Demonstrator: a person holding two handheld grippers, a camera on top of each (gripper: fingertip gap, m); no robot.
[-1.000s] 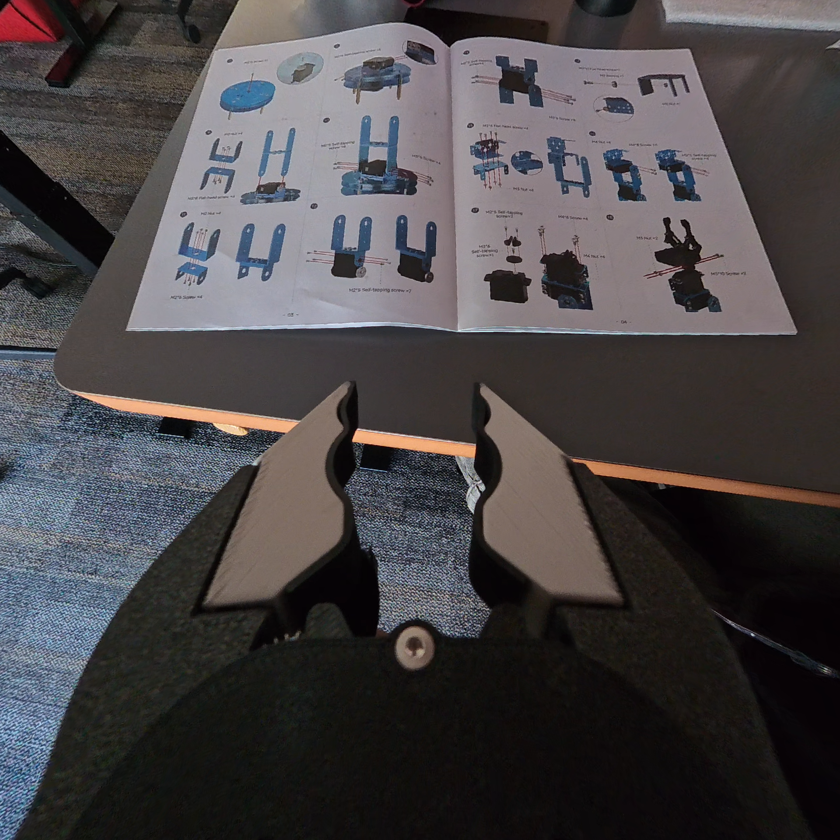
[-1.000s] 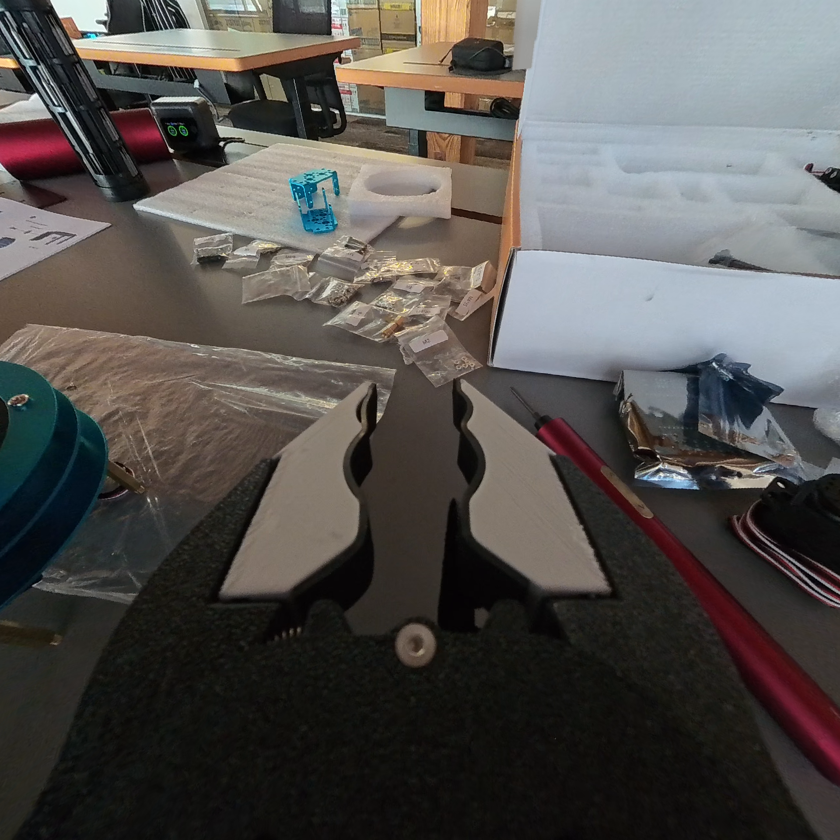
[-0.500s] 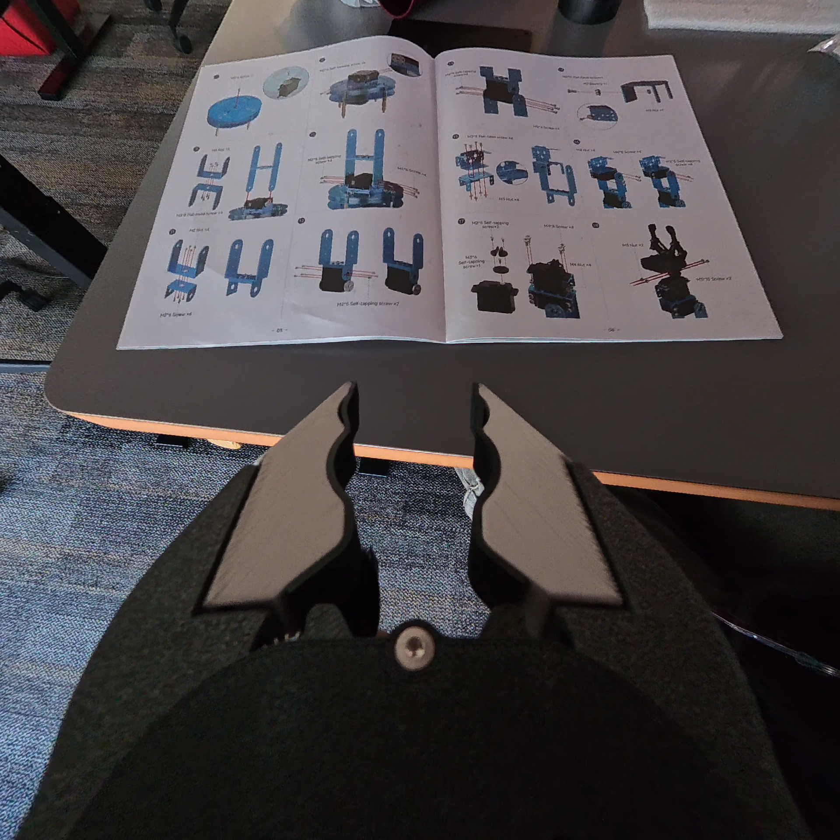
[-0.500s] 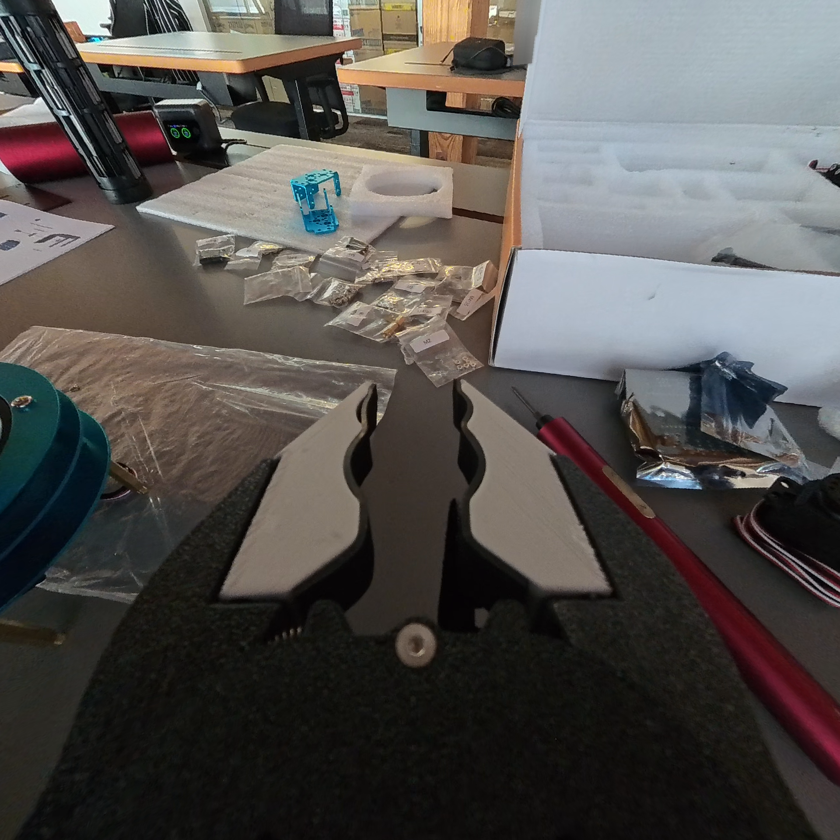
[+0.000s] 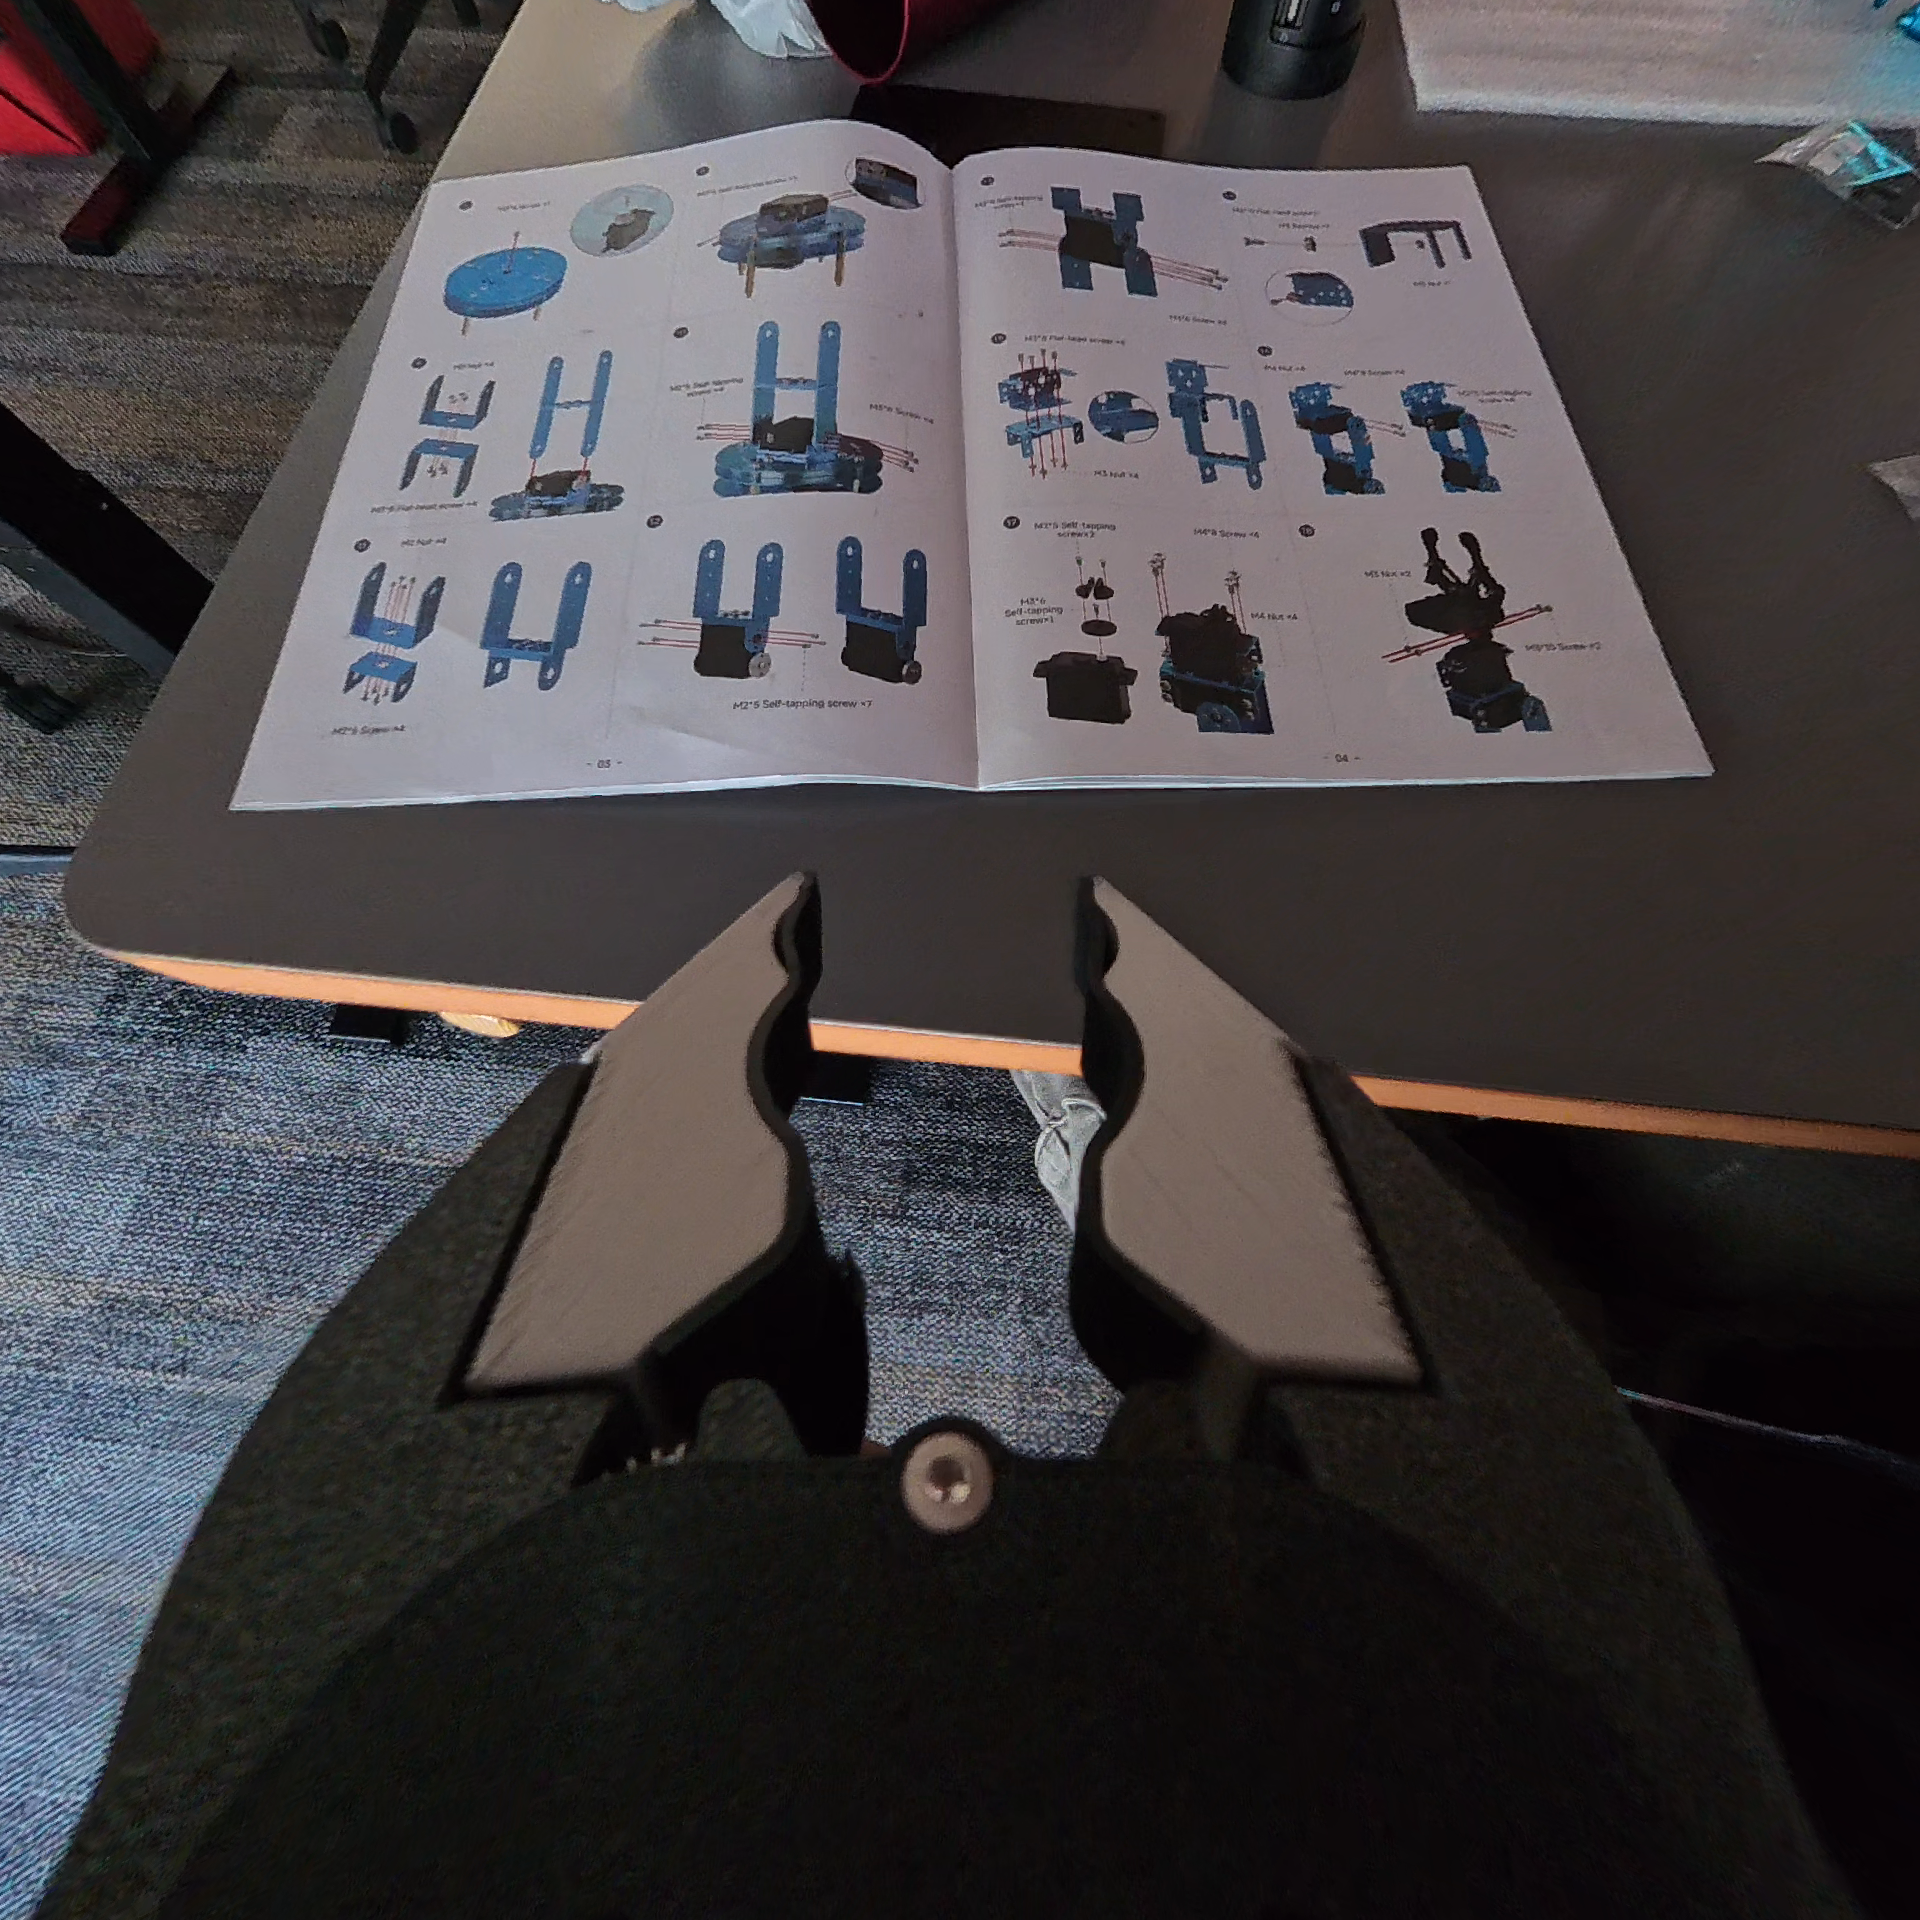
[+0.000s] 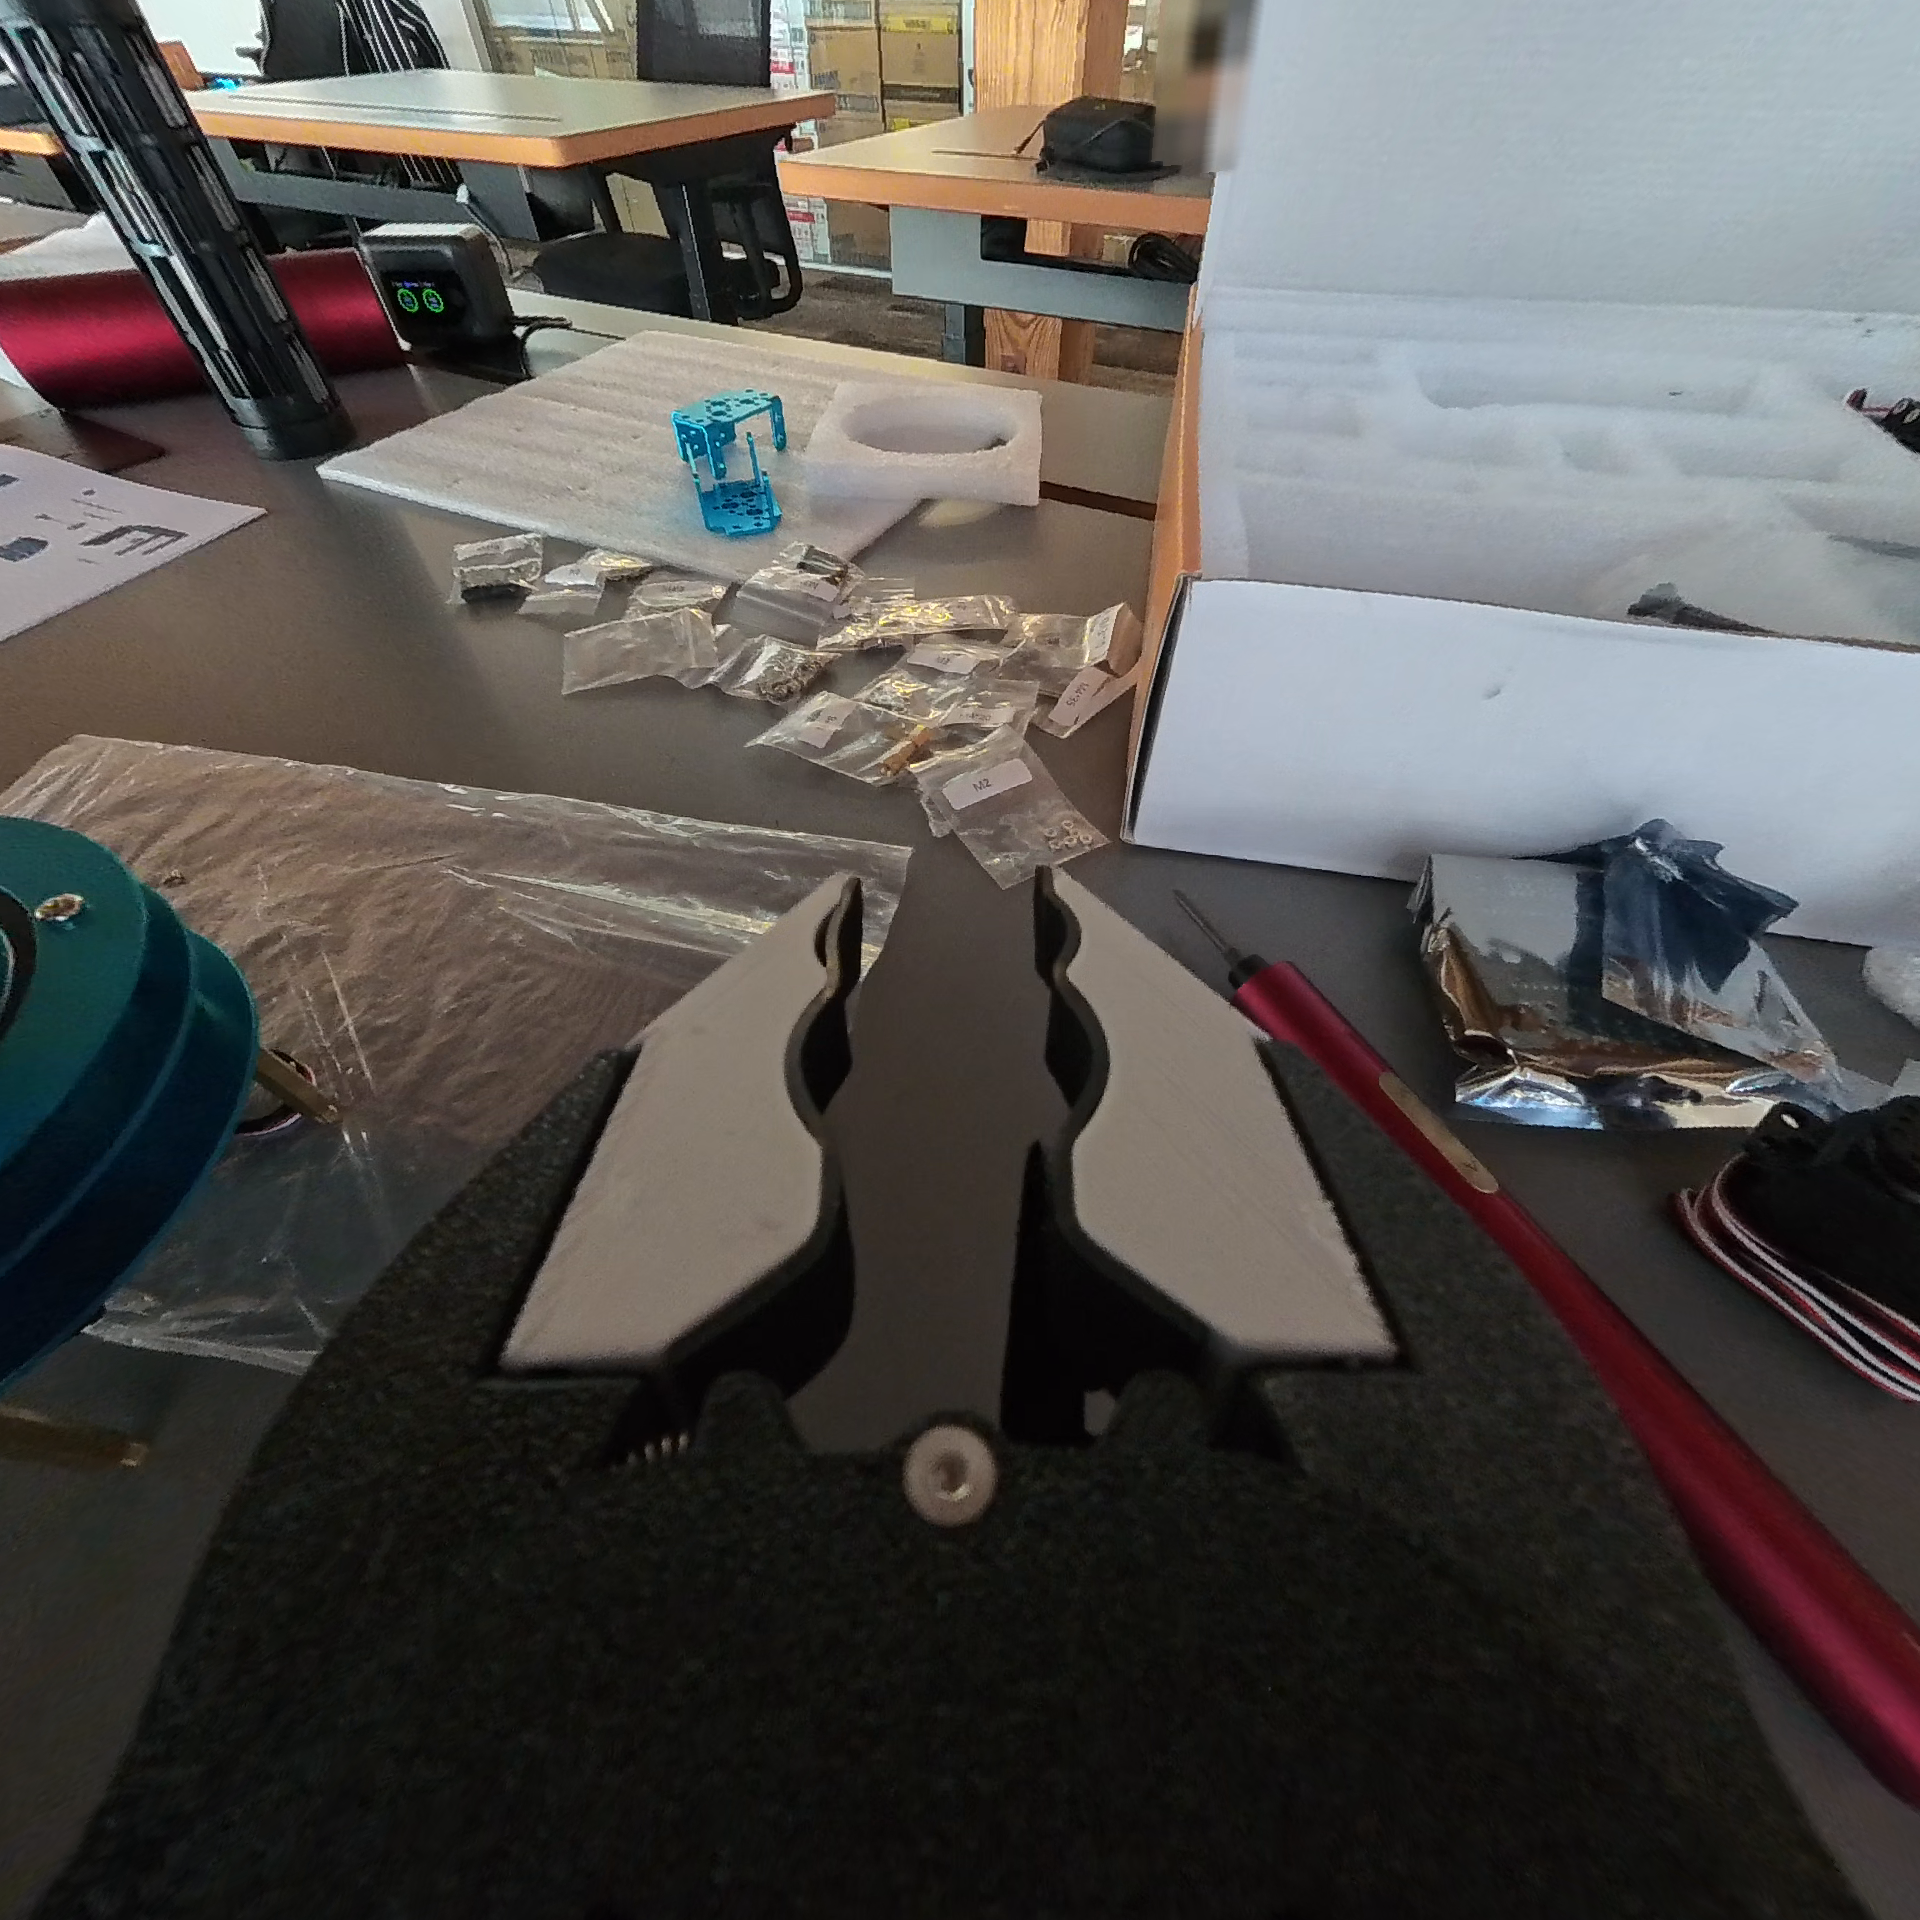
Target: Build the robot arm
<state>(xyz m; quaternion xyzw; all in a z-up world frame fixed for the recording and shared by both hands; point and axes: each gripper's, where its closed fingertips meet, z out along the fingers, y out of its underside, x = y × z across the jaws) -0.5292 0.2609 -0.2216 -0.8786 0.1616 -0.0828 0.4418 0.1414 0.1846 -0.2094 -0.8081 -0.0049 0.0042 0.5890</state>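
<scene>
My left gripper (image 5: 948, 891) is open and empty, held above the near edge of a dark table (image 5: 1039, 914). An open instruction booklet (image 5: 966, 468) with blue part drawings lies flat just beyond it. My right gripper (image 6: 948, 891) is open and empty, low over the table. A red screwdriver (image 6: 1538, 1247) lies just to its right, a clear plastic sheet (image 6: 416, 914) to its left. Several small bags of screws (image 6: 883, 686) lie ahead. A teal round base (image 6: 94, 1122) sits at the left edge.
A white box (image 6: 1507, 727) with foam insert stands at the right. A blue metal bracket (image 6: 732, 462) stands on a foam sheet (image 6: 582, 447). A silver foil bag (image 6: 1600, 997) and a black servo with striped wires (image 6: 1829, 1195) lie at the right. Carpet floor (image 5: 208, 1195) shows below the table edge. My hands' fingertips stand some 70 cm from each other. The blue metal bracket (image 6: 732, 462) is about 35 cm from my right fingertips and 60 cm from my left.
The left gripper has moved forward and tilted up, so the booklet sits lower in view and more of the table behind shows. The right gripper has barely moved.
</scene>
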